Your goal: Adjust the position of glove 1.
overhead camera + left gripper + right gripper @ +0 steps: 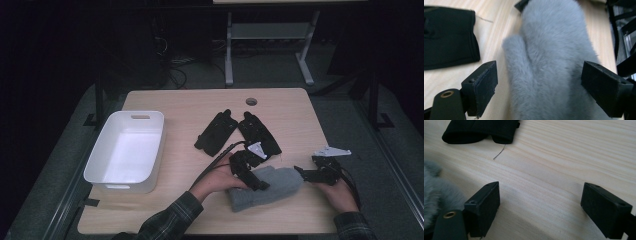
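A grey fuzzy mitten [280, 186] lies near the table's front edge, thumb out to one side. My left gripper [254, 180] hovers over its cuff half. In the left gripper view that gripper [540, 75] is open, with one jaw on each side of the mitten [554, 50]. My right gripper [306, 174] sits at the mitten's right tip. The right gripper view shows it [540, 195] open over bare wood, the mitten's fur [436, 192] just left of its left jaw. Two black gloves [216, 132] [259, 131] lie side by side behind the mitten.
A white plastic tub [150, 150] stands at the table's left side. A round cable hole [251, 101] sits near the far edge. A black glove's cuff [479, 130] and a loose thread [499, 152] lie beyond the right gripper. The table's front edge [200, 232] is close.
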`<state>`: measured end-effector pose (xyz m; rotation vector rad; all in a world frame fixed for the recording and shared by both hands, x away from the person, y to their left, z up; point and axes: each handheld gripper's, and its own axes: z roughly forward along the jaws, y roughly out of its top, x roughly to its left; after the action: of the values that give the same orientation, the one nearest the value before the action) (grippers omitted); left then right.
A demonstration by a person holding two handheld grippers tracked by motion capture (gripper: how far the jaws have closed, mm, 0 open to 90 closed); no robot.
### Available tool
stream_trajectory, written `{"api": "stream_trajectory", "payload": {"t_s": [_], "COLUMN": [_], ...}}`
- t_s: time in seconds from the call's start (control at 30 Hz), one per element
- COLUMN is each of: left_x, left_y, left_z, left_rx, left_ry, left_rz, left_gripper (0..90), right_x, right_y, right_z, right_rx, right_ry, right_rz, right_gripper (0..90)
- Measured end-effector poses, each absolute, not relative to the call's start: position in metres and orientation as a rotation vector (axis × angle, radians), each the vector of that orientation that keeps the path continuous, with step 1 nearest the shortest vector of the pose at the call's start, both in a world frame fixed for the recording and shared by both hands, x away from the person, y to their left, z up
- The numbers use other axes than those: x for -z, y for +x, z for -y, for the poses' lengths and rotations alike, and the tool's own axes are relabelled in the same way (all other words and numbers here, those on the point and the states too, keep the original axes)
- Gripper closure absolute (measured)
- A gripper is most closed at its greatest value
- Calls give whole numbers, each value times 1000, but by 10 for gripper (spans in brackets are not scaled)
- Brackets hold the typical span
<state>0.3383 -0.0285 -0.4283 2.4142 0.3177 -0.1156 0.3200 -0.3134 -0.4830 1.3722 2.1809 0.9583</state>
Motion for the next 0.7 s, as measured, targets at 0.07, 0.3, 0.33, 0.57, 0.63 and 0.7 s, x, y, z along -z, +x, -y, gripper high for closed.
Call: {"api": "stream_trajectory", "payload": {"t_s": [0.07,0.3,0.33,0.57,0.63,0.7], "left_x": [431,442,443,451,452,453], "left_y": [340,342,342,341,341,341], "left_z": [29,33,34,39,40,41], "left_rx": [120,163,166,204,209,232], "left_ry": [2428,2480,2490,2534,2546,2553], "left_rz": [-317,-312,-306,-313,-320,-332], "left_gripper": [128,123,122,126,127,150], "right_x": [483,483,483,483,483,483], "right_y": [320,319,319,319,319,320], "right_z": [313,313,313,313,313,313], "right_rx": [-959,-959,-960,-959,-959,-959], "right_ry": [1373,1371,1371,1371,1371,1371], "right_rz": [-2181,-2181,-2180,-2180,-2180,-2180], "right_gripper": [154,154,154,154,155,155]}}
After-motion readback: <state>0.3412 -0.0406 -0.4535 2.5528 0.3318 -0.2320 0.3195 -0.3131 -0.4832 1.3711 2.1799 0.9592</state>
